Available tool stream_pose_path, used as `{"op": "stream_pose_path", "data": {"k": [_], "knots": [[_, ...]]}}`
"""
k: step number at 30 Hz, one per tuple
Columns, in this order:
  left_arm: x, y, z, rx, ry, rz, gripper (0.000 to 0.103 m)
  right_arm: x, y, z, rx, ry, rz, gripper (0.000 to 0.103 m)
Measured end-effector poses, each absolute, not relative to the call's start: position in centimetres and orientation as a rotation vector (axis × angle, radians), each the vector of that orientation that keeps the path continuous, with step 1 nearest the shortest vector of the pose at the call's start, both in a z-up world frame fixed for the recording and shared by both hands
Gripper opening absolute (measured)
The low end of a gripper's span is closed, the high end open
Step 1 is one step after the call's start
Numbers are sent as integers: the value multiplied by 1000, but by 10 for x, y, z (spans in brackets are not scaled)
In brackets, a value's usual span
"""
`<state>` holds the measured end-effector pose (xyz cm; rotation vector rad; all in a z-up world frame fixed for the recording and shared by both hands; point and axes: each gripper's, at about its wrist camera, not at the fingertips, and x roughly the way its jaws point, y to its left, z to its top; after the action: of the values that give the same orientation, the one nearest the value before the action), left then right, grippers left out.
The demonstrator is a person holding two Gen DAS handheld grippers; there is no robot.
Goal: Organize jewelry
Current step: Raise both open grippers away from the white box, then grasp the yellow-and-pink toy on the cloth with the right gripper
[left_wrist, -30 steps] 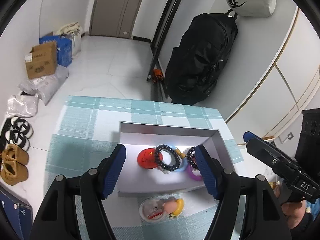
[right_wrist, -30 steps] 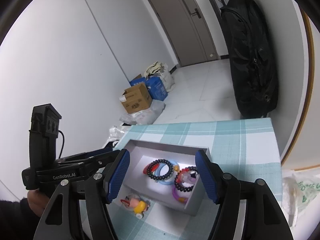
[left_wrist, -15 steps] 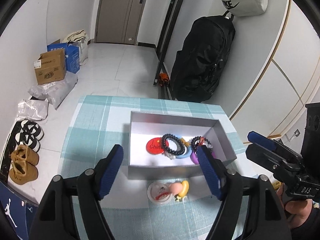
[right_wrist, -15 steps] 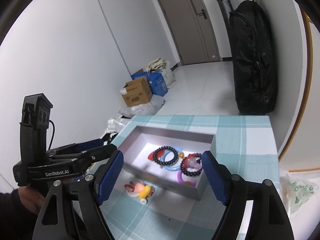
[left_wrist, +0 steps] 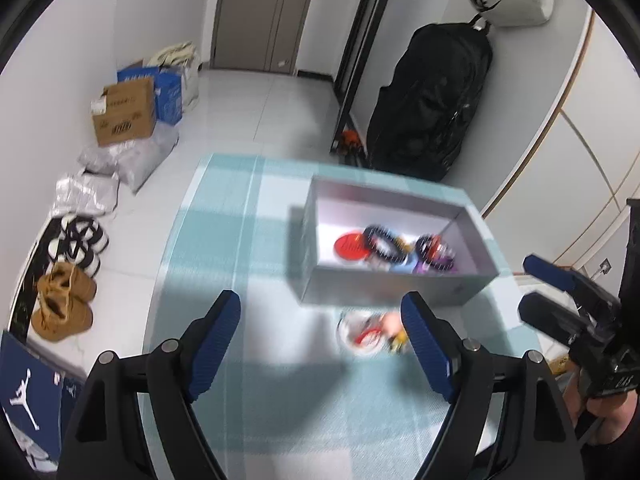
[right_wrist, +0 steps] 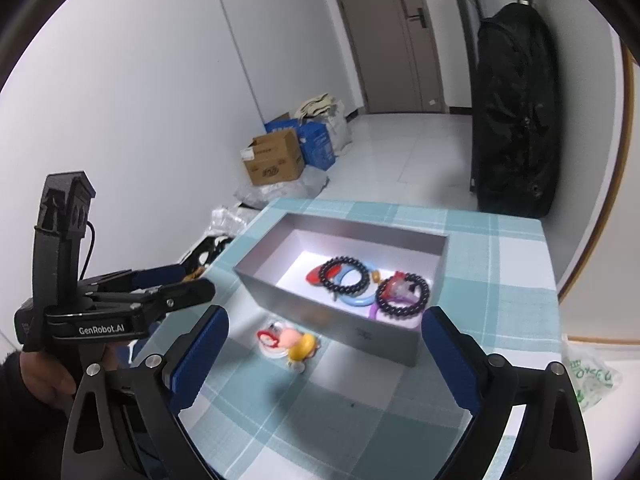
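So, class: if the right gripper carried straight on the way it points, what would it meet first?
Probably the small toy keychain on the checked tablecloth, just before the grey box; depth is uncertain.

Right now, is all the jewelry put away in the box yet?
Nearly. The bead bracelets and rings already lie inside the grey box. Both the left gripper and the right gripper are open and empty. One keychain charm sits outside on the tablecloth.

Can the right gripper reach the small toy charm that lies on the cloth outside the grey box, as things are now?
Probably yes. The right gripper is open and empty, and the toy charm lies on the cloth in front of the grey box, just ahead of the fingers, with nothing between them.
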<state>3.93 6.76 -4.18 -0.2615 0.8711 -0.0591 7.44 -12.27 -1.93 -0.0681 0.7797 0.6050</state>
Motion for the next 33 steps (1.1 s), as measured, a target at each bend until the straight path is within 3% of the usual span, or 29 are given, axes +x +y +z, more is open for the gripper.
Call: {"op": "stream_pose_path", "data": {"k": [21,33], "knots": [[34,82,-60,-294,971,-20,81,90,-89,-70,-82,1016,617,96],[33,89,-60,-288,971,-19,81,104,-70,-90,-99,1081,603,63]]}}
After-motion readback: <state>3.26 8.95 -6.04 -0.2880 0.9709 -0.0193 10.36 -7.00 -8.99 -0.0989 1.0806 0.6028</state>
